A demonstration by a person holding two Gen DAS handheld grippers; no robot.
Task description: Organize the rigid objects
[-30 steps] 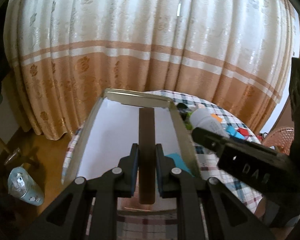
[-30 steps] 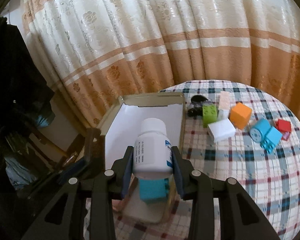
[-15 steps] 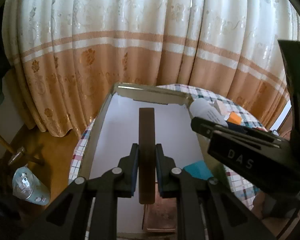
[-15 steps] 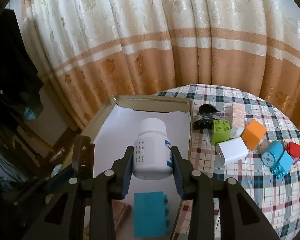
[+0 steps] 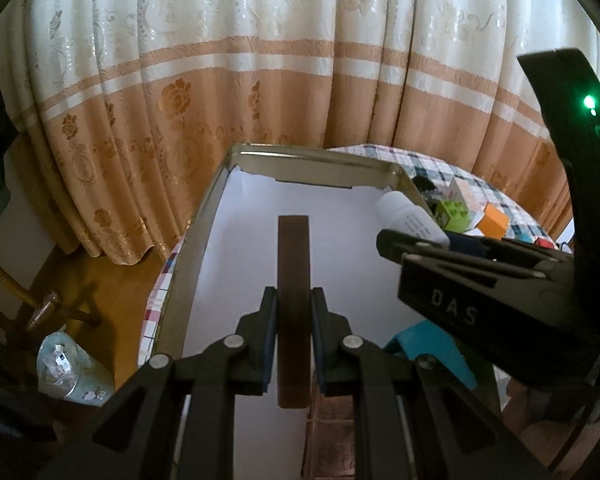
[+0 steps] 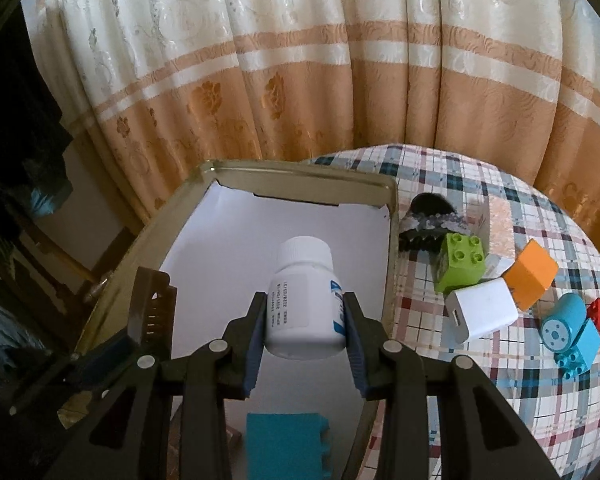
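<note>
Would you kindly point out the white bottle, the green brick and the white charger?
white bottle [image 6: 305, 312], right wrist view, label.
green brick [image 6: 460, 266], right wrist view, studded top.
white charger [image 6: 482, 306], right wrist view, top face.

We hold our left gripper [image 5: 294, 338] pitched downward, its jaws clamped tight on a thin brown slab [image 5: 293, 280] set edge-on between the pads. Our right gripper [image 6: 305, 330] tilts down likewise just beside it, jaws closed on the sides of a white pill bottle [image 6: 305, 300], whose cap points away from us.

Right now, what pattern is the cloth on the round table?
Plaid tablecloth: white, blue, red checks; clearest from the right wrist.
</note>
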